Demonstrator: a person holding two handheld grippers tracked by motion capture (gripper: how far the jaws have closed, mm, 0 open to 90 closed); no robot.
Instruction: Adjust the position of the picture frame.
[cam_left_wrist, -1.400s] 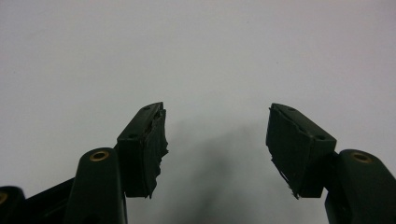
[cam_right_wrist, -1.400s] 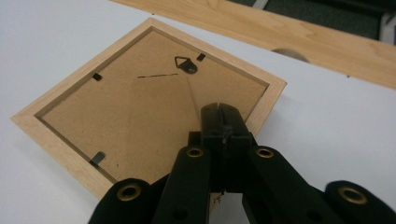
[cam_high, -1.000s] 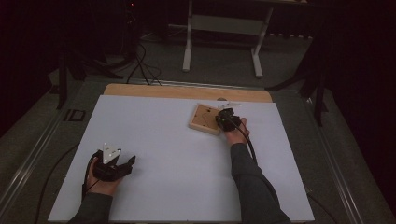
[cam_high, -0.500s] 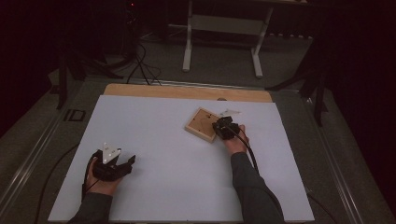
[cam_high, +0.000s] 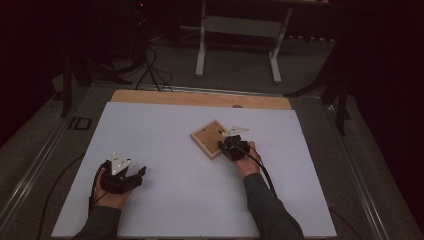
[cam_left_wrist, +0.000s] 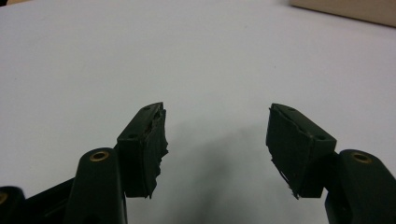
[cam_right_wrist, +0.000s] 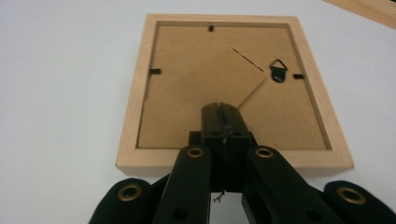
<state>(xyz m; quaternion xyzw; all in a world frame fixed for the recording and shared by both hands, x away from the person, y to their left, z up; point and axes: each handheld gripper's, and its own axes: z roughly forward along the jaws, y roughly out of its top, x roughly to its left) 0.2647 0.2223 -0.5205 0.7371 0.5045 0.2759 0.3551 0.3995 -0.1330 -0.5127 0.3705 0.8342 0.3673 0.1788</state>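
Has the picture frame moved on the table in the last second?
Yes. The frame has slid toward the person, away from the wooden strip at the table's far edge, with the shut right gripper on it.

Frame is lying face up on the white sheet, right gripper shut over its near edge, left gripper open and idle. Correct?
Not quite: the wooden frame lies face down. The right gripper view shows its brown backing board, clips and hanger. The right gripper is shut over its near edge; the left gripper is open.

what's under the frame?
The frame lies back side up on the white sheet; backing board, clips and hanger face up. Its front is pressed to the sheet, so nothing beneath can be seen. The shut right gripper sits over its near edge.
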